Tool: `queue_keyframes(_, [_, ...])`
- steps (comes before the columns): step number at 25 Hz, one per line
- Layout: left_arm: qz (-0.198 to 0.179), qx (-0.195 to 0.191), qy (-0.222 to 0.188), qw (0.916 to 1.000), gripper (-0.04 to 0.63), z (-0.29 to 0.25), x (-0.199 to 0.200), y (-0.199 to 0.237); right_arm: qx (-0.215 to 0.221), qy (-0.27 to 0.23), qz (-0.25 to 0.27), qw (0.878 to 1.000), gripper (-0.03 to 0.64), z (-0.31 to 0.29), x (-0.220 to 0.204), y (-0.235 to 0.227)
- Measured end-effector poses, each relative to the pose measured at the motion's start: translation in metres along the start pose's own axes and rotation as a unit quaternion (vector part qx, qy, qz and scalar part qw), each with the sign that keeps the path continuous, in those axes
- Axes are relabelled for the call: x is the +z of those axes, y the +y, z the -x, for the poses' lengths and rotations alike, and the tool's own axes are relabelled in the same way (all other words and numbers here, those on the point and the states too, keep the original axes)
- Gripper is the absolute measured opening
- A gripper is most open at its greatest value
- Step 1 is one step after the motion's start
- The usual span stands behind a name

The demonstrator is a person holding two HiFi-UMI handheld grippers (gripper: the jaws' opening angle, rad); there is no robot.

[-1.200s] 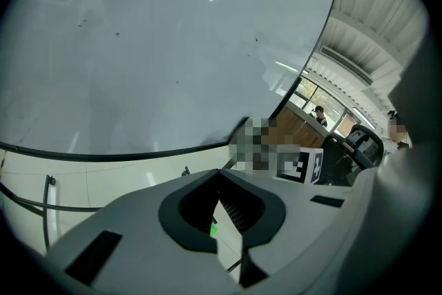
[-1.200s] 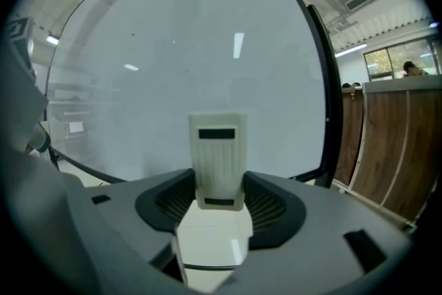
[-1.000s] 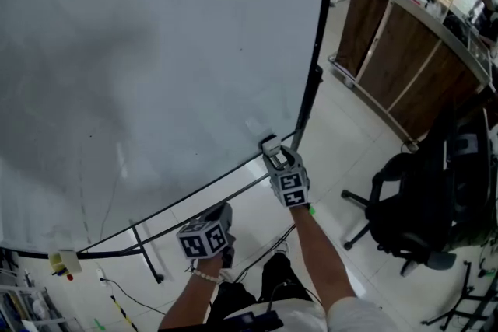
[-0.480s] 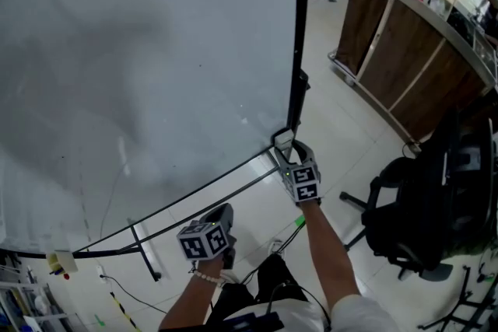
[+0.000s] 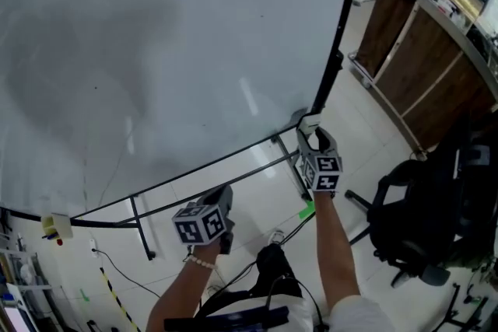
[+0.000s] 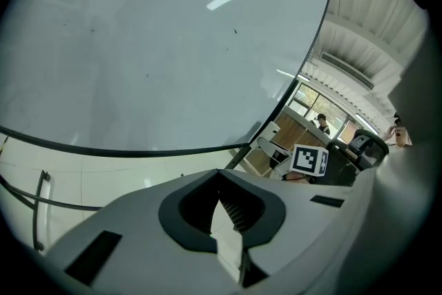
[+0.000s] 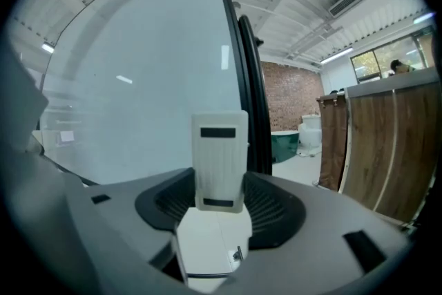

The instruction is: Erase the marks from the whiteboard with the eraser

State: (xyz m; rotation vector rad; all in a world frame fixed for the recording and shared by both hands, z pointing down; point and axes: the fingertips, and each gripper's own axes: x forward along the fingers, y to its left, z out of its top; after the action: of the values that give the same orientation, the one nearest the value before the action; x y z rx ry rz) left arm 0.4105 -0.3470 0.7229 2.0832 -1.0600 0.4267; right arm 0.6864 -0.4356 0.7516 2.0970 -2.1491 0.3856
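Observation:
A large whiteboard (image 5: 171, 43) on a black frame fills most of the head view; I see only faint smudges and light reflections on it. My right gripper (image 5: 312, 130) is shut on a white eraser (image 5: 310, 122), held at the board's lower right corner beside the black upright. In the right gripper view the eraser (image 7: 219, 159) stands upright between the jaws, with the whiteboard (image 7: 138, 79) behind it. My left gripper (image 5: 222, 202) hangs lower, below the board's bottom edge, shut with nothing in it. The left gripper view looks up at the whiteboard (image 6: 159, 38).
A wooden counter (image 5: 424, 66) runs along the right. A black office chair (image 5: 424, 221) stands close to my right arm. The board's black stand legs (image 5: 144, 233) and a cable (image 5: 117, 272) cross the tiled floor. People sit far off behind the counter.
The right gripper with the eraser has moved right and slightly up along the board's lower right corner. The view has shifted, so the board's edge now sits further right. The left gripper stays low.

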Motion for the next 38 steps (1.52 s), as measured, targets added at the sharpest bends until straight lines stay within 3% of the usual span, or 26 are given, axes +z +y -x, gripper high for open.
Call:
queue_keyframes(8, [-0.04, -0.027, -0.065, 0.9967, 0.0, 0.182, -0.027, 0.061, 0.022, -0.048, -0.032, 0.998, 0.247, 0.165, 0.058, 0.173])
queue_keyframes(15, [-0.076, -0.054, -0.096, 0.9911, 0.0, 0.379, -0.071, 0.111, 0.019, -0.042, -0.033, 0.998, 0.249, 0.343, 0.083, 0.351])
queue_keyframes(19, [-0.073, -0.071, -0.111, 0.9886, 0.0, 0.457, -0.097, 0.128, 0.041, -0.044, -0.056, 0.997, 0.247, 0.42, 0.089, 0.427])
queue_keyframes(22, [-0.056, -0.081, -0.118, 0.9881, 0.0, 0.489, -0.119, 0.13, 0.047, -0.036, -0.058, 0.997, 0.249, 0.465, 0.08, 0.46])
queue_keyframes(27, [-0.04, -0.057, -0.15, 0.9862, 0.0, 0.522, -0.139, 0.126, 0.073, -0.002, -0.068, 0.995, 0.248, 0.509, 0.047, 0.49])
queue_keyframes(34, [-0.065, -0.044, -0.166, 0.983, 0.0, 0.556, -0.157, 0.079, 0.113, 0.005, -0.112, 0.987, 0.245, 0.546, 0.028, 0.495])
queue_keyframes(38, [-0.056, -0.049, -0.166, 0.9833, 0.0, 0.562, -0.167, 0.064, 0.116, -0.015, -0.124, 0.985, 0.245, 0.56, 0.037, 0.488])
